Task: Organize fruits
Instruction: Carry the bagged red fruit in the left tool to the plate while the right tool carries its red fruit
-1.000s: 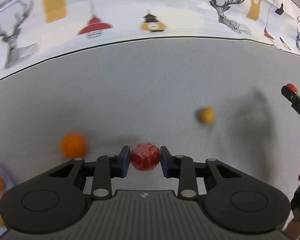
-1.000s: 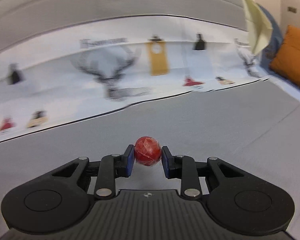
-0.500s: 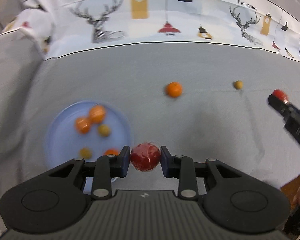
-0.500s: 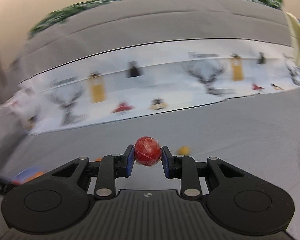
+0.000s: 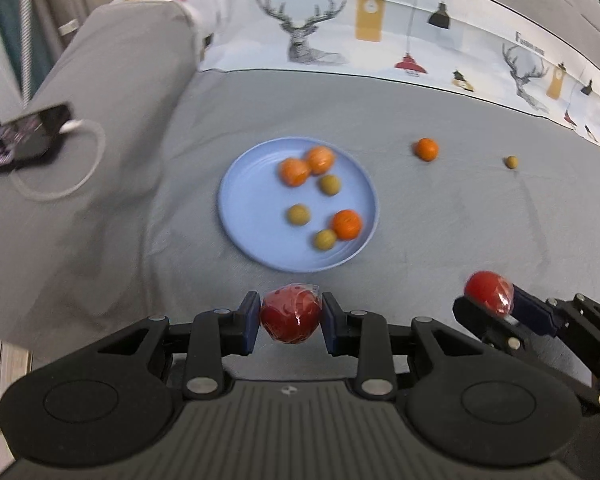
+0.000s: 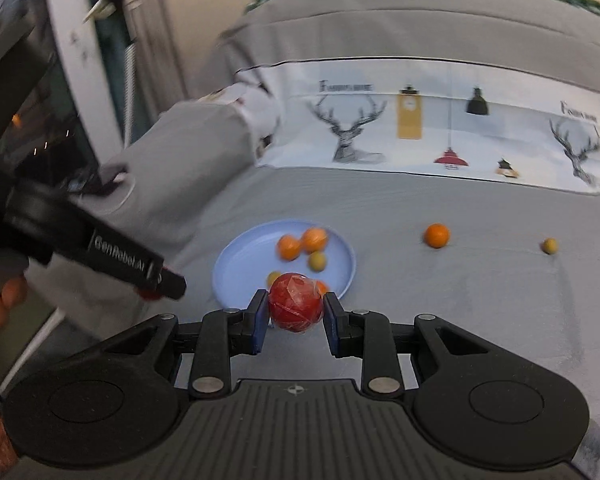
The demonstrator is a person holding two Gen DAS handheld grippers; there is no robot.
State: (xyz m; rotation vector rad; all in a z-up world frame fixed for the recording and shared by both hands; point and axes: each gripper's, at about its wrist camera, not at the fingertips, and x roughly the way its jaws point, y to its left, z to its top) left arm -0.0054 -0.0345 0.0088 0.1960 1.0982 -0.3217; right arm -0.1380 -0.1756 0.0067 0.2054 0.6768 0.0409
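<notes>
Red and wrapped in clear film, a small round fruit (image 5: 291,315) sits pinched between the blue pads of the left gripper (image 5: 289,320), whose jaws are nearly closed on it, just short of the near rim of the pale blue plate (image 5: 244,196). In this left wrist view the plate holds three orange fruits and three small yellowish ones, clustered toward its right half. A loose orange (image 5: 426,149) lies on the grey sheet right of the plate, and a small yellow fruit (image 5: 511,161) lies farther right again, well apart from the plate. The right gripper (image 5: 496,300) shows to the right of the plate's near edge, clamped on a second red fruit (image 5: 489,288). From the right wrist view, that gripper (image 6: 296,312) has its jaws drawn close around the second red fruit (image 6: 296,303), which hangs in front of the plate's (image 6: 236,256) near edge; the left gripper's body crosses the frame left of the plate. The step in hand appears to be carrying both red fruits to the plate. The next move likely calls for bringing each over a bare patch, probably the plate's left half, lowering, then opening gently so neither fruit rolls off.
</notes>
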